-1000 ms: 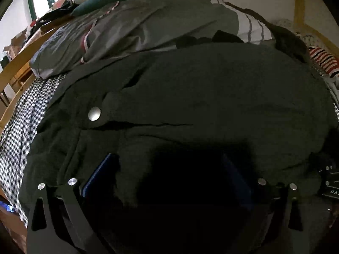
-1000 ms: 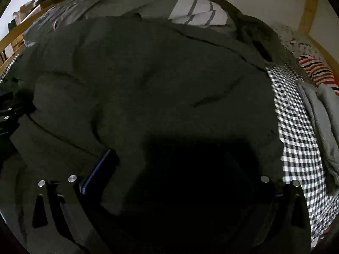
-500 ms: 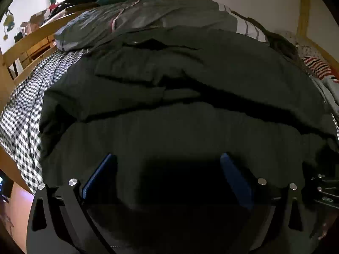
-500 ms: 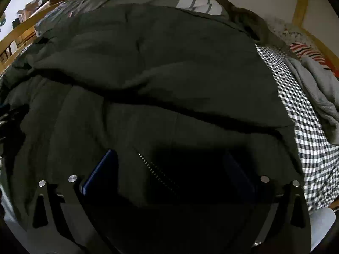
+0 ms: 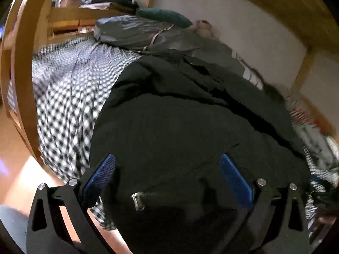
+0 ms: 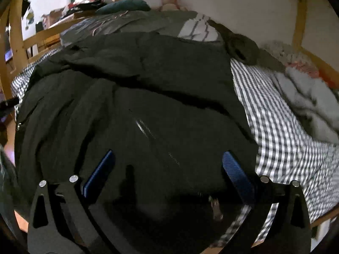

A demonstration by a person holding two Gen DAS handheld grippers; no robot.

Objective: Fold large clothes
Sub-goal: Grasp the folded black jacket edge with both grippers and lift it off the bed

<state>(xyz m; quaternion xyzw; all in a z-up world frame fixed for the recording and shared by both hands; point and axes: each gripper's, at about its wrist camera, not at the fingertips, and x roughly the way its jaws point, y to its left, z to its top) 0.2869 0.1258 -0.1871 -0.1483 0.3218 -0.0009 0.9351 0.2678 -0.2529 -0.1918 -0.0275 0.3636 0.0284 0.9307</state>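
Observation:
A large dark green jacket lies spread on a checked bed sheet, its near hem folded over toward me. It also fills the right wrist view, with a zipper line showing. My left gripper is open, its blue pads wide apart over the jacket's near edge, where a metal zipper pull hangs. My right gripper is open too, above the jacket's near right part; a zipper pull dangles below it. Neither gripper holds cloth.
A wooden bed frame runs along the left, with floor below. Grey bedding and a teal pillow lie at the head. Loose pale clothes lie at the right on the sheet.
Both grippers pulled back and up from the jacket toward the bed's near edge. The left view swung left, now showing sheet, frame and floor. The jacket's near part lies folded over.

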